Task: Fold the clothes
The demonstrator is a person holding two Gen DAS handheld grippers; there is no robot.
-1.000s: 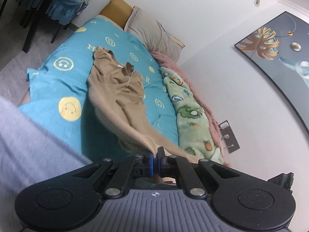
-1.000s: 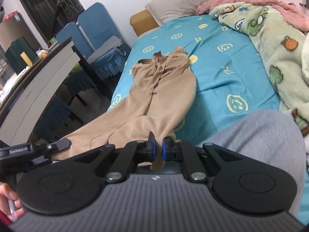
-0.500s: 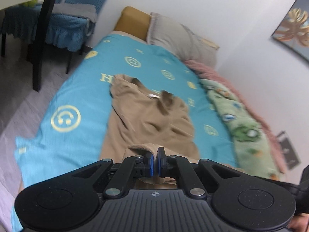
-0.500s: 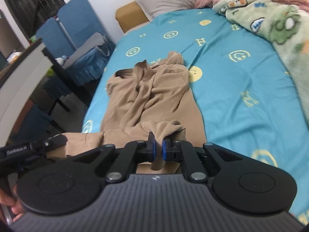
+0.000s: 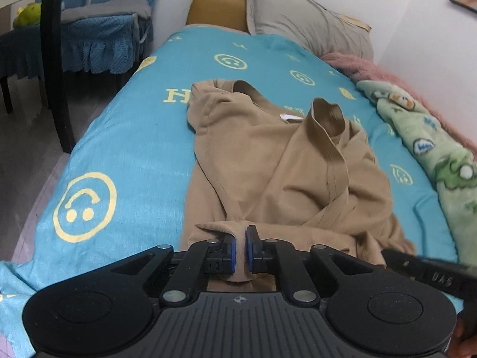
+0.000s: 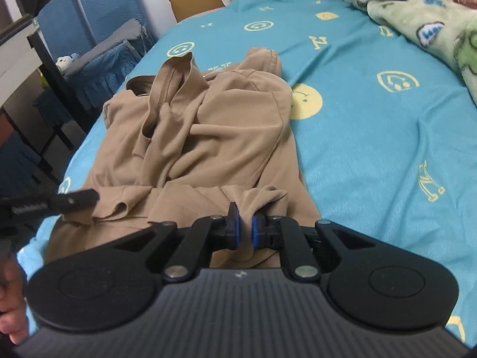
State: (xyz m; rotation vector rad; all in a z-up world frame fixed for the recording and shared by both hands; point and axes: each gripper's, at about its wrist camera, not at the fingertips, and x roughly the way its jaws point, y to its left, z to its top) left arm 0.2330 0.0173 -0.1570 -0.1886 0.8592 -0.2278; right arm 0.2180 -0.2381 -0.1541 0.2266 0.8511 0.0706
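Bed (image 5: 128, 137) with teal smiley-print sheet fills both views. Tan trousers (image 5: 268, 173) lie bunched along its middle, folded back on themselves: waistband end toward the pillow (image 5: 307, 26) at top of frame, leg hems doubled over it near the bottom centre. Fabric is wrinkled, one band loop standing up in the upper half of the pile.

Green cartoon blanket (image 5: 432, 149) runs down the right edge of the left-wrist view, pink fuzzy throw (image 5: 372, 68) behind it against the wall. Blue-covered chairs (image 6: 89, 21) sit upper left in the right-wrist view.

Left tool (image 5: 241, 249), bottom centre: jaws nearly together and just been easing apart, a fold of trouser hem still between the blue pads and touching them.

Right tool (image 6: 245, 229), bottom centre of its view: same story, narrow gap, jaws just been opening slightly, hem cloth pinched between the pads.

Part of a hand (image 6: 12, 307) shows lower left in the right-wrist view.
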